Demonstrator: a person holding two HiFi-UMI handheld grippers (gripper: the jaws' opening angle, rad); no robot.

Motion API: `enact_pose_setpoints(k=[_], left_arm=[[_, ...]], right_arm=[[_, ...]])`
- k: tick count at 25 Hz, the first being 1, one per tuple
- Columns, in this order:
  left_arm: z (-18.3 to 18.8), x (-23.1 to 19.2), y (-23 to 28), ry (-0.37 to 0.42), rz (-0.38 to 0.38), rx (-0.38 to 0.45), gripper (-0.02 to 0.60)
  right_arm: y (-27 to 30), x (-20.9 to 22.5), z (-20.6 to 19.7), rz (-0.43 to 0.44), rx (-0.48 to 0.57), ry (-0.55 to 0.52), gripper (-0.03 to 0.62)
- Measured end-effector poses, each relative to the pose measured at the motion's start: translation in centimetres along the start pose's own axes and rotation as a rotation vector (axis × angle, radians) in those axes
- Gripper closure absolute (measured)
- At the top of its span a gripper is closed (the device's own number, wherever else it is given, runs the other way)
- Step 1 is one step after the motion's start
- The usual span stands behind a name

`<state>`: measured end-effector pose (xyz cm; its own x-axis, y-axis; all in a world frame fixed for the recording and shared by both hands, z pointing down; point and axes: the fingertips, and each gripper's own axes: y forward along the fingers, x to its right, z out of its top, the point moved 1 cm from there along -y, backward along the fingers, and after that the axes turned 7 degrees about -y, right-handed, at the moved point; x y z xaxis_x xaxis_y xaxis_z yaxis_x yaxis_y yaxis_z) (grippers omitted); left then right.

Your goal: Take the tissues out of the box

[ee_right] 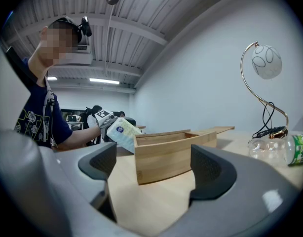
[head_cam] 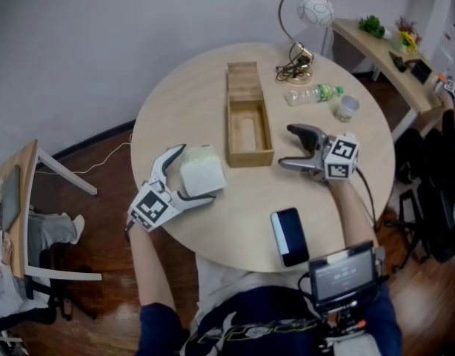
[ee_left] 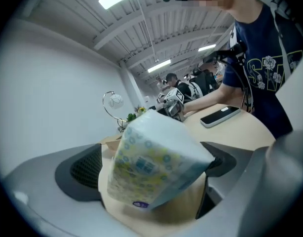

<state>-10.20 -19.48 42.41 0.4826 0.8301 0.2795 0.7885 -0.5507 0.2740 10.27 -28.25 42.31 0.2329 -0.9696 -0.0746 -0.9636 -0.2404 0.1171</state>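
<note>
Sitting btwn spread jaws of left gripper (head_cam: 197, 173): tissue pack (head_cam: 204, 167). Right gripper (head_cam: 285, 145) spread, empty, facing wooden box (head_cam: 267, 128); phone (head_cam: 290, 236) nearby.

Head view: steeply down over bench (head_cam: 213, 95). Gripper views: low, close, from box's (head_cam: 249, 124) 8, 3 o'clock; share box.

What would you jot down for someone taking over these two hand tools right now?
Left tool: open wide. The tissue pack sits tilted between its jaws, not clamped, left of the wooden box.
Right tool: open and empty, on the box's right side, facing it.
Done: the pack is out and the box looks empty.
Left: probably just draw the left tool clear of the pack.
</note>
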Motion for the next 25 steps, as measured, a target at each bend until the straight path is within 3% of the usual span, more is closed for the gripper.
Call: enact_pose_setpoints(k=[4,6,8,14,18,19,21,25], left_arm=[[1.4,0.0,-0.5,-0.019,0.036,0.087,-0.012],[1.4,0.0,-0.5,-0.023,0.042,0.102,-0.012],[1.4,0.0,-0.4,-0.029,0.038,0.107,-0.012],[1.6,0.3,0.2,-0.017,0.024,0.102,-0.012],[1.5,0.4,0.4,-0.02,0.02,0.103,-0.012],[1.4,0.5,0.5,-0.019,0.017,0.099,-0.012],[1.1,0.5,0.5,-0.012,0.008,0.087,-0.012],[0.7,0.8,0.2,-0.016,0.006,0.085,-0.012]], right_arm=[[0.0,-0.7,1.6,0.009,0.067,0.001,0.128],[0.8,-3.4,4.7,0.064,0.138,0.007,0.128],[2.7,-6.9,8.1,0.117,0.149,-0.065,0.125],[10.4,-13.4,9.9,0.275,-0.056,-0.239,0.103],[13.3,-14.2,7.9,0.295,-0.168,-0.319,0.107],[13.7,-14.0,7.4,0.292,-0.19,-0.33,0.12],[14.2,-13.3,6.6,0.284,-0.219,-0.339,0.222],[14.8,-12.8,6.2,0.278,-0.236,-0.336,0.326]])
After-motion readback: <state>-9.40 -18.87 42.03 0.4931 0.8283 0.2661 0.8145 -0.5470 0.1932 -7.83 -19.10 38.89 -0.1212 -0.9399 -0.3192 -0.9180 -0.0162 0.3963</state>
